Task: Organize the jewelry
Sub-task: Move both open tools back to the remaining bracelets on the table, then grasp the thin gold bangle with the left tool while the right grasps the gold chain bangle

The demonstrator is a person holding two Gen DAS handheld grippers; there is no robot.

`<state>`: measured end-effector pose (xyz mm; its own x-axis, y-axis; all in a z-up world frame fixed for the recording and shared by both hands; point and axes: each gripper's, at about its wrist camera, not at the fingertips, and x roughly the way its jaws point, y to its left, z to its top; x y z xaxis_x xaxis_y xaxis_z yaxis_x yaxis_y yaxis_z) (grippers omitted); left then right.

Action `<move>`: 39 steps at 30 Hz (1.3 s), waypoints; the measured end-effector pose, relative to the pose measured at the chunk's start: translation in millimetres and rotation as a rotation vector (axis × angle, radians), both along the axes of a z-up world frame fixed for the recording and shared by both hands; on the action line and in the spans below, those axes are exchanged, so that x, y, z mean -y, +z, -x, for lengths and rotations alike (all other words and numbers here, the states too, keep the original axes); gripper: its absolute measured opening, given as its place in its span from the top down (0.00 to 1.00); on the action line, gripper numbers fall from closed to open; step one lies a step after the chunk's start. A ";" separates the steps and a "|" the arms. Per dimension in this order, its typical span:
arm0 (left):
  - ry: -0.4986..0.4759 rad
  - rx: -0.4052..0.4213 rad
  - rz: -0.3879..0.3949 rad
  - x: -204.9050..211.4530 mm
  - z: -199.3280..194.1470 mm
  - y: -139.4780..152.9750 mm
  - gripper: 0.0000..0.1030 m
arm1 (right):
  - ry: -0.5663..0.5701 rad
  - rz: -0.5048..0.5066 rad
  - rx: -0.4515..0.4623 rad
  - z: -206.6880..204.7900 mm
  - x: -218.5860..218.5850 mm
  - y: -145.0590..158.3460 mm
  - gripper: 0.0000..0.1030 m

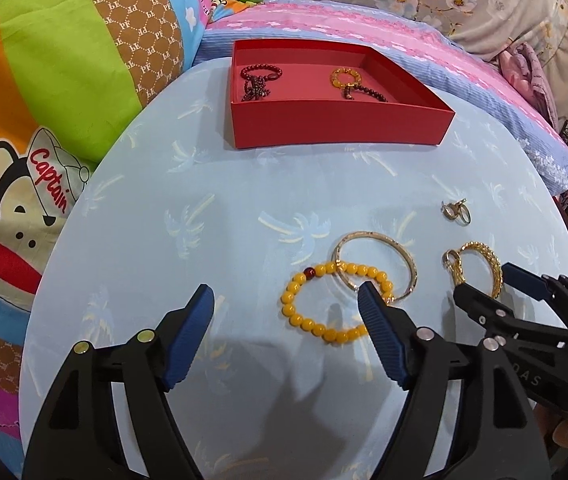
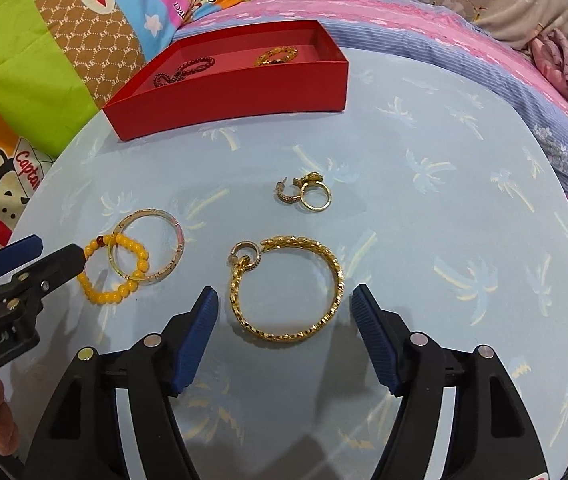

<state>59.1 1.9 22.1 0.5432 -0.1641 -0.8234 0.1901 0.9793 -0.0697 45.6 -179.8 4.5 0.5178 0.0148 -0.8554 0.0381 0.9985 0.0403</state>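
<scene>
Both grippers open over loose jewelry on the table.
Your left gripper [image 1: 286, 308] and right gripper [image 2: 285, 308] had fingers apart, empty; yellow bead bracelet [image 1: 326, 304] overlapped thin bangle [image 1: 378, 266], gold chain bracelet [image 2: 288, 290] nearby, red box [image 1: 336, 124] beyond.

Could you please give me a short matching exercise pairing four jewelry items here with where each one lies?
Things:
1. yellow bead bracelet
2. gold chain bracelet
3. dark red bead bracelet
4. gold ring

Places:
A. inside the red box
B. ahead of the right gripper
C. overlapping the thin bangle
D. mid-table, touching a small earring

Pairs: 1-C, 2-B, 3-A, 4-D
</scene>
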 end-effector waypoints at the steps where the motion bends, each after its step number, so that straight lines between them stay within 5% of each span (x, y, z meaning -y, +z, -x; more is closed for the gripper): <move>1: 0.000 -0.003 -0.003 -0.3 0.7 -0.9 0.31 | 0.003 0.010 0.004 -0.9 -1.7 -0.8 0.35; 7: 0.008 -0.024 -0.009 -2.7 1.7 -6.6 0.31 | 0.019 0.046 0.023 -1.5 -5.7 -0.8 0.46; 20: -0.057 -0.025 0.029 20.6 -0.2 -0.9 0.26 | -0.023 -0.042 0.049 12.0 10.7 15.2 0.46; 33: -0.145 0.005 -0.073 66.8 -20.5 -19.6 0.22 | -0.088 -0.093 0.039 4.3 30.6 17.3 0.46; 39: -0.158 -0.009 -0.067 69.8 -23.7 -21.7 0.42 | -0.074 -0.083 0.038 1.7 26.3 15.4 0.46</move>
